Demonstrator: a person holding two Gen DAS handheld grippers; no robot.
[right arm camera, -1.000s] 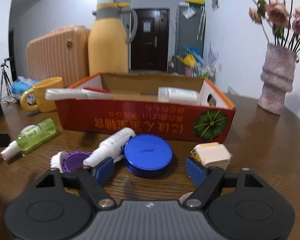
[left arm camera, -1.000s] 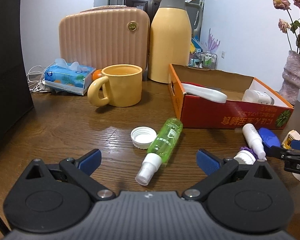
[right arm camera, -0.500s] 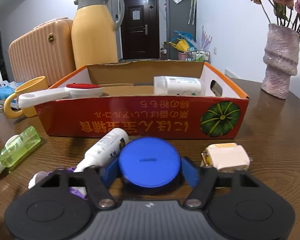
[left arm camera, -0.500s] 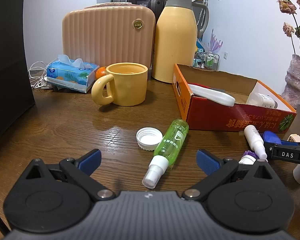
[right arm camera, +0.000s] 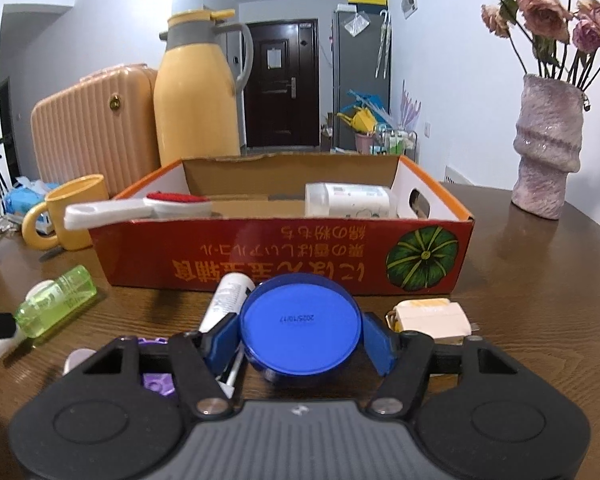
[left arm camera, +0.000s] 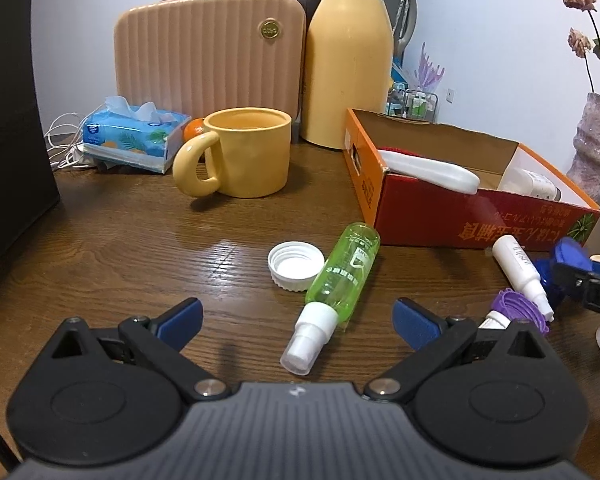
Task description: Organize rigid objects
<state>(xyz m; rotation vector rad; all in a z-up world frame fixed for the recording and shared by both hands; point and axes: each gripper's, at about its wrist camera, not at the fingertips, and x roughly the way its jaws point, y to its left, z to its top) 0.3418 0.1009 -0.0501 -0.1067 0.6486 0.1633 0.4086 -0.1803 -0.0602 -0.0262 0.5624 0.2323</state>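
The left gripper (left arm camera: 296, 318) hangs low over the worktop (left arm camera: 140, 248), level, fingers (left arm camera: 180, 318) spread wide at nine and three o'clock. The right gripper (right arm camera: 300, 338) points toward twelve, its fingers (right arm camera: 374, 340) pressed against both sides of the blue round tin (right arm camera: 300, 326).

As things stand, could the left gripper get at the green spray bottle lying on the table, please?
Probably yes. The left gripper is open and empty, and the green spray bottle lies just ahead between its fingers; only the white cap sits close beside the bottle.
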